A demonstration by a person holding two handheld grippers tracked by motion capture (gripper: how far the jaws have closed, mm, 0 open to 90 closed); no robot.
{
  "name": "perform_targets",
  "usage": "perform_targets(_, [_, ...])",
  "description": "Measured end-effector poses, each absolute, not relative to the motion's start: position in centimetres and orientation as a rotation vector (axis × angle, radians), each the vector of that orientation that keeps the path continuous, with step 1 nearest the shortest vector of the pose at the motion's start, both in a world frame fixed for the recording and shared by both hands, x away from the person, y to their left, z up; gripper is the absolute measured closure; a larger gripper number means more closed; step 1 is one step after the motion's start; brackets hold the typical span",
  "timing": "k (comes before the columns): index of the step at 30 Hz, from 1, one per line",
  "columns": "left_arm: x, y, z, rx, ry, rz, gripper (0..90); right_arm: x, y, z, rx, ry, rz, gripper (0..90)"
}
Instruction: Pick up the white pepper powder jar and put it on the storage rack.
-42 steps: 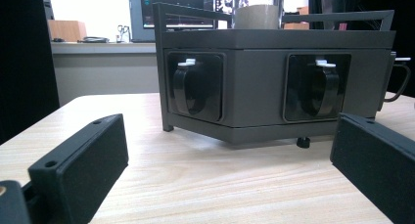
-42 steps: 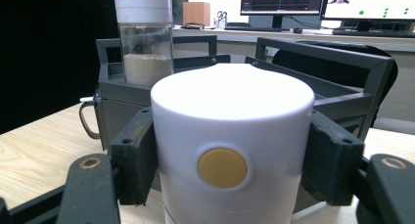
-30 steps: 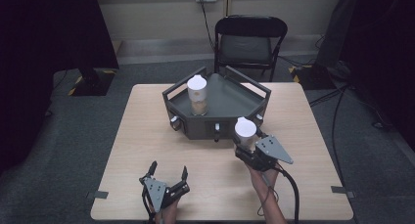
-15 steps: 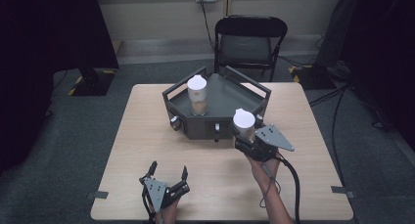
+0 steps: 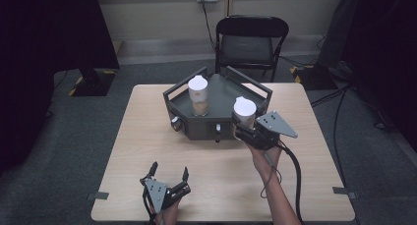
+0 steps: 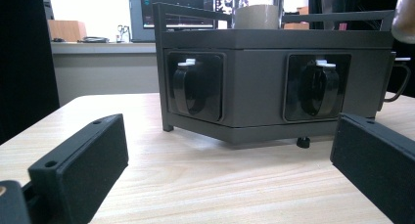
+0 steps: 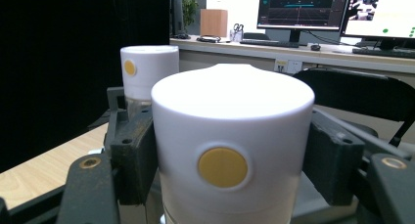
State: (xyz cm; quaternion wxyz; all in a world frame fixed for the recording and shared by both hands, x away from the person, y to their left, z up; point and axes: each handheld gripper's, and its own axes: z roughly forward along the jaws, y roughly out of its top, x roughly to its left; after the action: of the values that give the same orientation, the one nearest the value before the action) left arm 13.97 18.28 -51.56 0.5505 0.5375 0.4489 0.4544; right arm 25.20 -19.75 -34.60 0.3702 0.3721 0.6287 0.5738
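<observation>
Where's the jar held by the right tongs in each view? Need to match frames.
High view: held jar, right of centre, at the dark tray's front right corner, clamped by the right tongs.
Left gripper view: a blurred sliver at the top right edge, probably its base.
Right gripper view: centre foreground, white cap with yellow dot, pads on both sides.
Shared landmark: the second jar standing in the tray.

On the wooden table (image 5: 147, 136) stands a dark grey tray (image 5: 219, 87) with railed sides and knobs on its front faces. A white-lidded jar (image 5: 198, 96) stands inside it. The right gripper (image 5: 244, 128) clamps a second white-lidded jar (image 5: 244, 111) at the tray's front right corner. The left gripper (image 5: 168, 172) rests near the table's front edge, jaws spread. A black folding chair (image 5: 252, 43) stands behind the table.
</observation>
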Motion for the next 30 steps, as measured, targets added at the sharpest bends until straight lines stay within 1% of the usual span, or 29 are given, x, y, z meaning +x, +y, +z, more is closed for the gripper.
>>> perform_targets(9, [14.0,18.3,-51.6,1.272,1.062,1.075,0.0,26.7,-19.3,-32.9,0.968,1.606,1.479,30.0])
perform_targets(17, [14.0,18.3,-51.6,1.273,1.060,1.073,0.0,27.9,-18.5,-32.3,0.962,1.598,1.455,30.0])
perform_targets(25, [14.0,18.3,-51.6,1.273,1.059,1.074,0.0,29.0,-17.4,-30.9,0.950,1.590,1.436,30.0])
perform_targets(30, [14.0,18.4,-51.5,1.275,1.059,1.074,0.0,30.0,-16.3,-30.7,0.969,1.568,1.424,30.0])
